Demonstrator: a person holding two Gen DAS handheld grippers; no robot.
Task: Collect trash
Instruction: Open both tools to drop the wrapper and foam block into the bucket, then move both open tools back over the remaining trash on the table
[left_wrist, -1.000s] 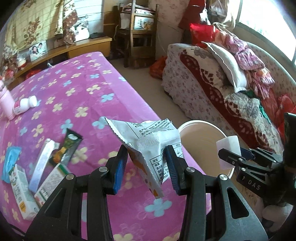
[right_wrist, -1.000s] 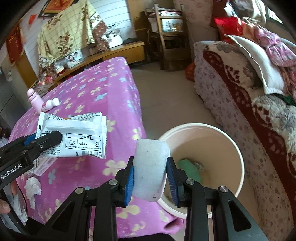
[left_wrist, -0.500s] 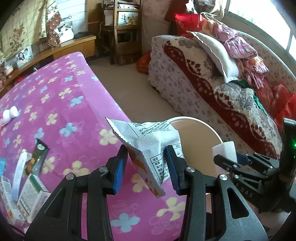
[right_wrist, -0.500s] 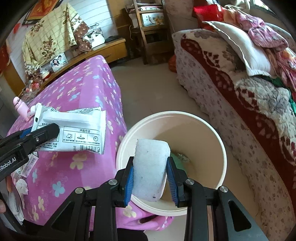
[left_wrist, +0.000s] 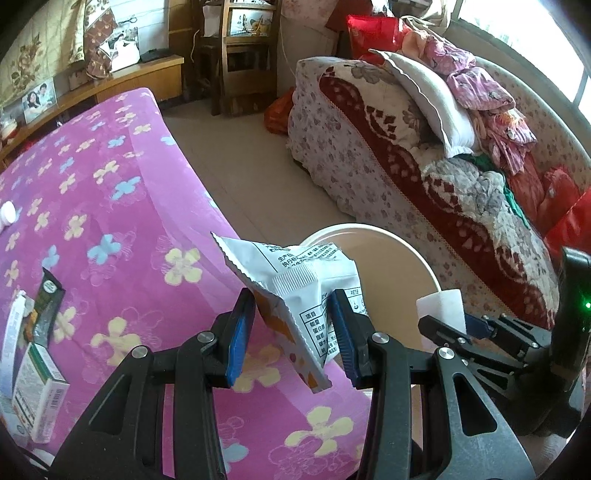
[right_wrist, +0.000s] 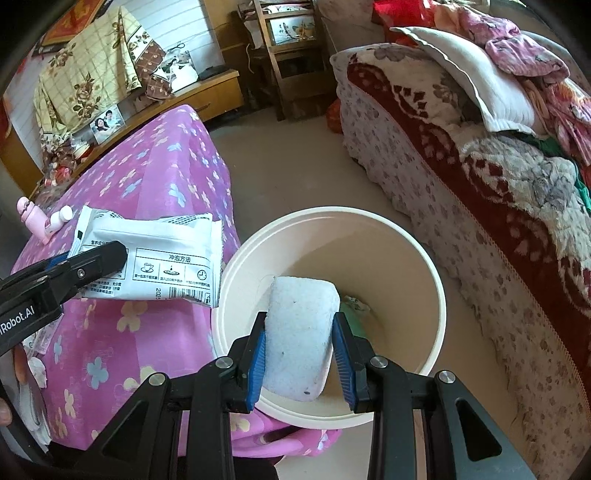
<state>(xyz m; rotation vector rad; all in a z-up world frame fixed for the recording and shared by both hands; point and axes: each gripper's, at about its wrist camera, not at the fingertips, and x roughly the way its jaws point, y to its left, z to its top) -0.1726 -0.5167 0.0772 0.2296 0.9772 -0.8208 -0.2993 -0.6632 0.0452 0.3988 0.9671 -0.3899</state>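
Both grippers had moved over the bin (right_wrist: 424, 258): left gripper (left_wrist: 291, 332) clamped a packet (left_wrist: 299, 291), right gripper (right_wrist: 299, 345) clamped a sponge (right_wrist: 299, 332), lower centre.

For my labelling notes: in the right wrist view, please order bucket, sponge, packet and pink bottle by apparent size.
1. bucket
2. packet and sponge: look alike; the sponge is nearer the camera, so unsure
3. pink bottle
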